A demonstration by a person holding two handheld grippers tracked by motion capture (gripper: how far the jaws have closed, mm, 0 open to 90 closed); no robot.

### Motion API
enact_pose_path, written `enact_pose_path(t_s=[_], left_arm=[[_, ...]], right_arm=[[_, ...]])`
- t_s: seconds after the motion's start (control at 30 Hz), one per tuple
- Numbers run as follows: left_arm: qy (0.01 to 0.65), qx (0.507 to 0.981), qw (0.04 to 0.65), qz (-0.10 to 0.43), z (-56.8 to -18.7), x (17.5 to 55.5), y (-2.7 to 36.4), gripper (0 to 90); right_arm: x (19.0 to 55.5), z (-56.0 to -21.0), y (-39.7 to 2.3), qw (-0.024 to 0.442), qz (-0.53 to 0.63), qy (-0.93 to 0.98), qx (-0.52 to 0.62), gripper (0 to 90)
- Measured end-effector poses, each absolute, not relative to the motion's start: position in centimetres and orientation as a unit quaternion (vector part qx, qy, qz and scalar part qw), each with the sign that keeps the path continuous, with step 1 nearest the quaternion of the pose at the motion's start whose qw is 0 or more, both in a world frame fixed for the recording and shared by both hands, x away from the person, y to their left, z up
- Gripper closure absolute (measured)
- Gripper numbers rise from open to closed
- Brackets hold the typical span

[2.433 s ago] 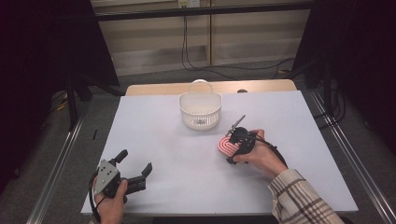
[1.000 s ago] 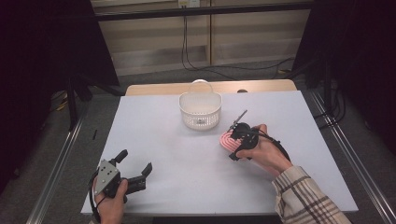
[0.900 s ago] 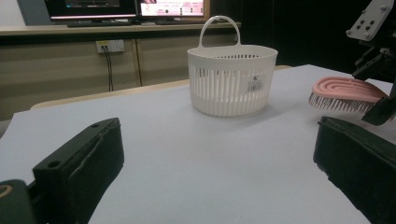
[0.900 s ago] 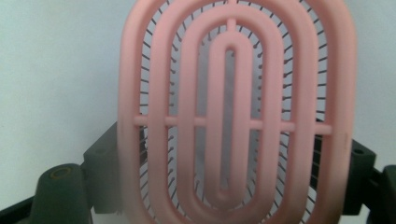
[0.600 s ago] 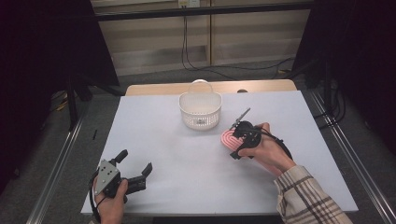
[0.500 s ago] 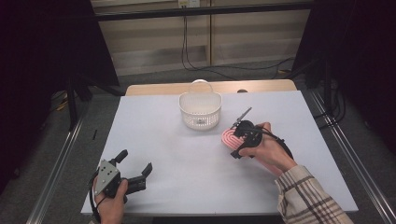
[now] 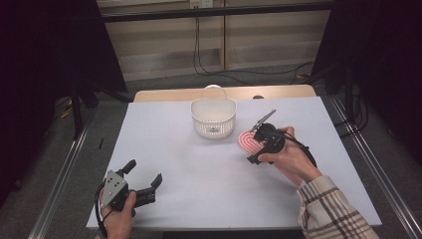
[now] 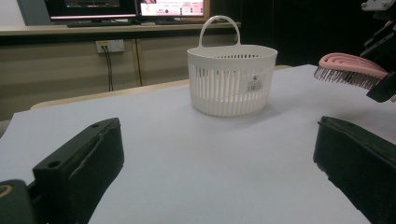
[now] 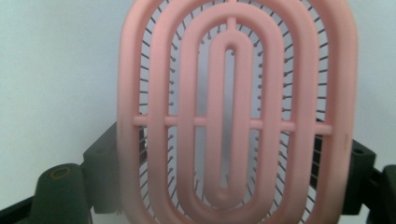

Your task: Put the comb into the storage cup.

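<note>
Right of centre in the high view, the pink brush (image 7: 246,140) hangs above the worktop (image 7: 199,169), gripped across its width by the right tongs (image 7: 253,144); light, stiff plastic, likely slippery. Upper centre stands the basket (image 7: 213,118). Lower left, the left tongs (image 7: 144,178) gape empty.

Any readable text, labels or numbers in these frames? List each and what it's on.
None readable.
Sticker on the basket: print and what may be a barcode, too small to read.
Screens behind the table: lit, content blurred.
Brush, grippers: no marking seen.
</note>
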State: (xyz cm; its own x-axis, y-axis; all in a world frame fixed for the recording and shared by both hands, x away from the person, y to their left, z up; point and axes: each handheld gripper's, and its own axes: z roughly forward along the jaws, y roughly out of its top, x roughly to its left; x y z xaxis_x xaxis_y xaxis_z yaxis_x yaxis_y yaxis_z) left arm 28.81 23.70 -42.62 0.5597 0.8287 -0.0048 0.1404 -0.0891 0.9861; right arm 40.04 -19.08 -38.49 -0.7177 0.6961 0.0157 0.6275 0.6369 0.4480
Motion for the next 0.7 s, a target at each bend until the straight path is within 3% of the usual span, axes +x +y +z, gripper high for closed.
enact_pose_path(t_s=[0.7], left_arm=[[0.361,0.673,0.571,0.301,-42.6,28.8,23.7,1.8]], right_arm=[[39.4,-37.1,-19.5,0.125,0.307,0.872,0.360,19.5]])
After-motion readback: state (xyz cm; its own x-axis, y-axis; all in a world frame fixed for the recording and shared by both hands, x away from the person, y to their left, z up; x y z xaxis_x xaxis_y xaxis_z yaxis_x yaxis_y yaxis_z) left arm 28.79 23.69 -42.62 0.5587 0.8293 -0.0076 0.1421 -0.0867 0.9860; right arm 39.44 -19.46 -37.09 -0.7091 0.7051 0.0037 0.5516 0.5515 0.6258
